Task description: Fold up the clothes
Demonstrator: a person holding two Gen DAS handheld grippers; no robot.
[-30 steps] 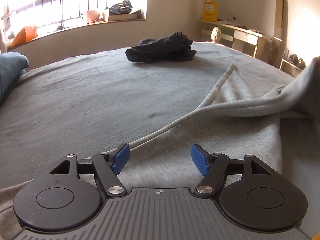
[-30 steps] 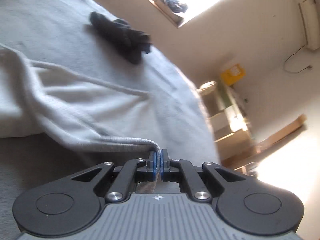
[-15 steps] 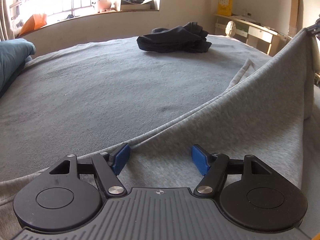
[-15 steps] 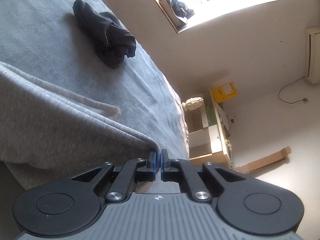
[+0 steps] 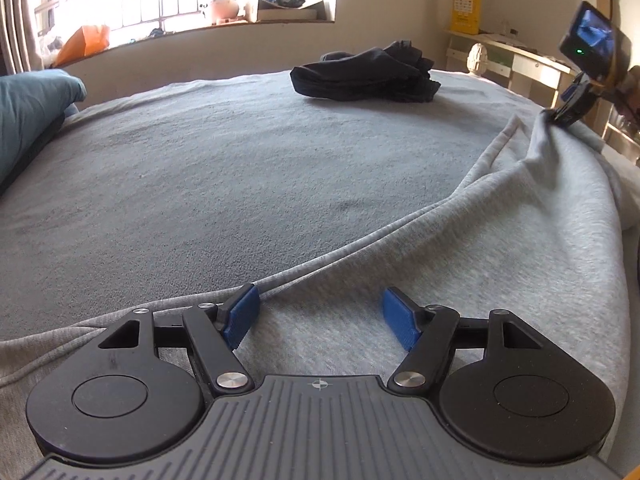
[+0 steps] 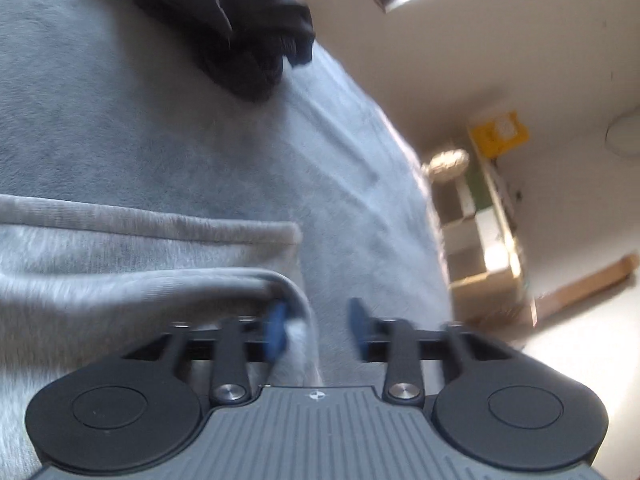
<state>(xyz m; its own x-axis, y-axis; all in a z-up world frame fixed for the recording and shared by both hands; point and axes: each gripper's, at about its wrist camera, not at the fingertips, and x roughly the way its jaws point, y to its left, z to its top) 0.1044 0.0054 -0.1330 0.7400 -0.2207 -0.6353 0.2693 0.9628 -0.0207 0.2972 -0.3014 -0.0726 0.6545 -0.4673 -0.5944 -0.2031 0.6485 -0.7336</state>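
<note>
A light grey garment (image 5: 500, 248) lies folded over on the grey bed cover (image 5: 224, 184), its doubled edge running from lower left to upper right. My left gripper (image 5: 318, 316) stands open low over the garment's near edge, nothing between its blue pads. In the left wrist view my right gripper (image 5: 570, 110) sits at the garment's far right corner. In the right wrist view my right gripper (image 6: 318, 326) is open, with the grey garment's (image 6: 120, 280) folded corner lying against its left pad (image 6: 276, 328). The view is blurred.
A crumpled black garment (image 5: 368, 76) (image 6: 240, 36) lies at the far side of the bed. A blue pillow (image 5: 28, 112) is at the left. A windowsill with clutter (image 5: 240, 8) runs behind. A desk with a yellow box (image 5: 466, 12) stands at the right.
My right gripper has lowered the lifted garment corner toward the bed and opened, letting go of it. The raised grey cloth has dropped flatter. My left gripper has stayed open in place.
</note>
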